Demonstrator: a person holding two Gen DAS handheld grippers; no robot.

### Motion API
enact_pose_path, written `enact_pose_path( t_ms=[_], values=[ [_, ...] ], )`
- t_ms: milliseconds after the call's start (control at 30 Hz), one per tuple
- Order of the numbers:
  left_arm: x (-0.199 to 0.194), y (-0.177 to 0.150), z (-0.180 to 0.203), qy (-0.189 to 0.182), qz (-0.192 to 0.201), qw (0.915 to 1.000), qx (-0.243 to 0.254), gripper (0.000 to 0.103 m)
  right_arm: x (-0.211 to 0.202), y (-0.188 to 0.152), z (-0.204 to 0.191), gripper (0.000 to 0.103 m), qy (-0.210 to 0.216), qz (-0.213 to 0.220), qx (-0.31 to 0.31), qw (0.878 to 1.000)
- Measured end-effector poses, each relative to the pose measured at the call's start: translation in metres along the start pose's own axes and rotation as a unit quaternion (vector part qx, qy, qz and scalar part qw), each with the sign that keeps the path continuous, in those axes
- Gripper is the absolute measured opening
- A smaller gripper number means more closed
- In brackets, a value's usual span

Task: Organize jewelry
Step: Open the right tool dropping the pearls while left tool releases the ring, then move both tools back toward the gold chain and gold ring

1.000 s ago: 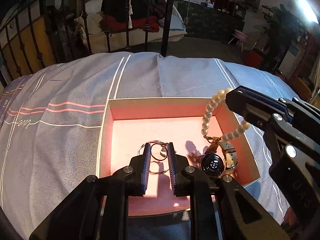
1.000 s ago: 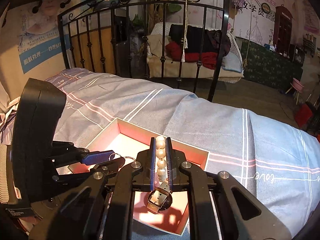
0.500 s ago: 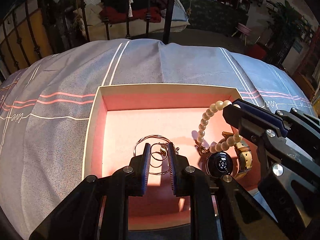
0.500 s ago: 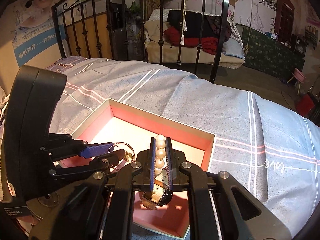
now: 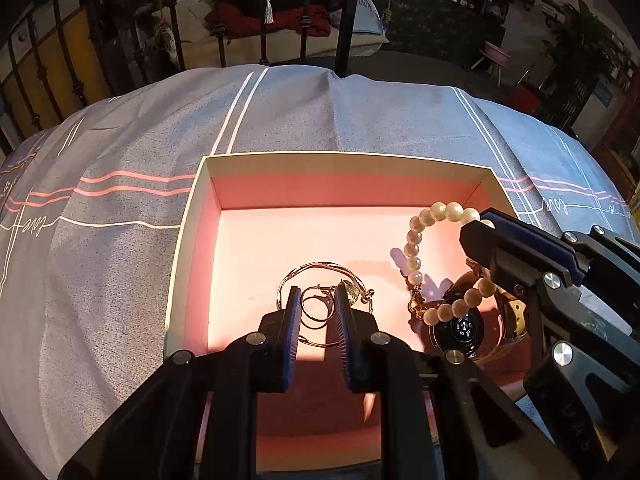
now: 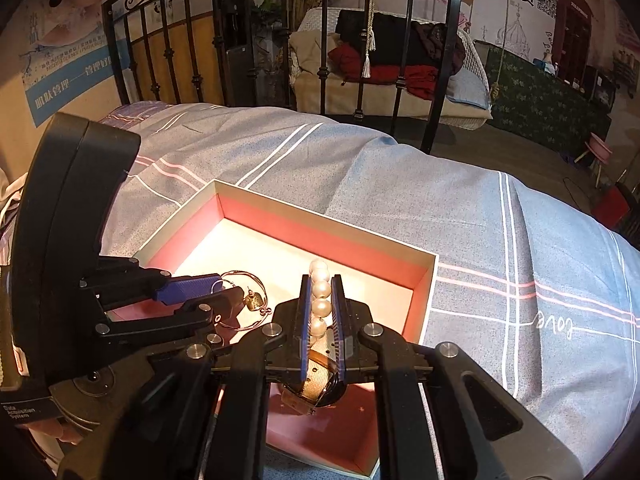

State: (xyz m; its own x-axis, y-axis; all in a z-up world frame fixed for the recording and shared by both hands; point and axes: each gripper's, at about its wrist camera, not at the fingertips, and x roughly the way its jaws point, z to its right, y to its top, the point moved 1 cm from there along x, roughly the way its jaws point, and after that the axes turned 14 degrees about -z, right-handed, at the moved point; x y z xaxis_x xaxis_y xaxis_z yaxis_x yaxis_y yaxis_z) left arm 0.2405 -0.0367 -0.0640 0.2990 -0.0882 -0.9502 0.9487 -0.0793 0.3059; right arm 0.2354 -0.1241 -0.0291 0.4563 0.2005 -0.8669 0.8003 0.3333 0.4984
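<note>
An open box [image 5: 340, 156] with a pink lining lies on the bed. My left gripper [image 5: 318, 304] hangs low over its floor, shut on a small gold hoop [image 5: 314, 309] that spans the gap between the pads. A thin gold bangle [image 5: 320, 268] with a charm loops around it. My right gripper [image 6: 321, 280] is shut on a pearl bracelet [image 6: 320, 292], whose loop hangs over the box's right side [image 5: 416, 240]. A black-faced watch [image 5: 460, 328] with a gold band sits right under the pearls. I cannot tell whether it hangs from them or rests on the floor.
The box [image 6: 320, 216] sits on a grey-blue bedspread [image 5: 120, 280] with pink and white stripes. A black iron bed rail [image 5: 344, 16] stands behind it. Beyond the rail are a daybed with clothes and a dim room. The left gripper [image 6: 228, 287] reaches in from the left.
Both grippers have sunk toward the box, which now looms larger. The hoop and the pearl bracelet have stayed in their grips and come down with them.
</note>
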Motion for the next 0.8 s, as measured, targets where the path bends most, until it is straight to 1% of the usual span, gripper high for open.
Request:
enact_pose_path(
  t_ms=[133,233,300,333,367,400,433,500,600,667,733,800],
  values=[
    [0.001,0.001,0.000,0.001,-0.002,1.0000,-0.002,0.017,0.000,-0.002,0.000,0.010,-0.004,-0.005,-0.001,1.000],
    [-0.002,0.000,0.000,0.001,0.002,1.0000,-0.002,0.022,-0.004,-0.004,0.001,0.012,-0.010,-0.005,-0.001,1.000],
    [-0.008,-0.002,0.001,-0.001,0.011,0.9999,0.001,0.029,-0.007,-0.006,0.001,0.022,-0.019,-0.004,0.002,1.000],
    [-0.012,-0.003,0.001,0.002,0.017,0.9999,0.001,0.032,-0.011,-0.008,0.002,0.030,-0.024,0.001,0.004,1.000],
    [-0.016,-0.004,0.000,0.009,0.024,0.9997,-0.002,0.042,-0.015,-0.010,0.004,0.038,-0.029,0.007,0.007,1.000],
    [-0.021,-0.006,-0.002,0.009,0.033,0.9994,-0.004,0.050,-0.020,-0.012,0.007,0.041,-0.031,0.011,0.013,0.999],
    [-0.027,-0.008,-0.004,0.003,0.039,0.9992,-0.005,0.053,-0.027,-0.015,0.009,0.048,-0.031,0.019,0.018,0.999],
    [-0.038,-0.014,-0.008,0.001,0.049,0.9988,-0.010,0.055,-0.044,-0.024,0.013,0.050,-0.037,0.040,0.028,0.998],
    [-0.059,-0.033,-0.013,-0.012,0.071,0.9973,-0.010,0.058,-0.073,-0.046,0.018,0.055,-0.037,0.072,0.047,0.996],
    [-0.069,-0.051,-0.014,-0.018,0.082,0.9964,-0.007,0.058,-0.090,-0.067,0.018,0.059,-0.032,0.088,0.054,0.994],
    [-0.074,-0.073,-0.013,-0.027,0.085,0.9960,-0.003,0.059,-0.100,-0.090,0.015,0.060,-0.023,0.092,0.056,0.994],
    [-0.073,-0.096,-0.014,-0.039,0.082,0.9959,-0.002,0.059,-0.099,-0.113,0.010,0.059,0.008,0.077,0.052,0.996]
  ],
)
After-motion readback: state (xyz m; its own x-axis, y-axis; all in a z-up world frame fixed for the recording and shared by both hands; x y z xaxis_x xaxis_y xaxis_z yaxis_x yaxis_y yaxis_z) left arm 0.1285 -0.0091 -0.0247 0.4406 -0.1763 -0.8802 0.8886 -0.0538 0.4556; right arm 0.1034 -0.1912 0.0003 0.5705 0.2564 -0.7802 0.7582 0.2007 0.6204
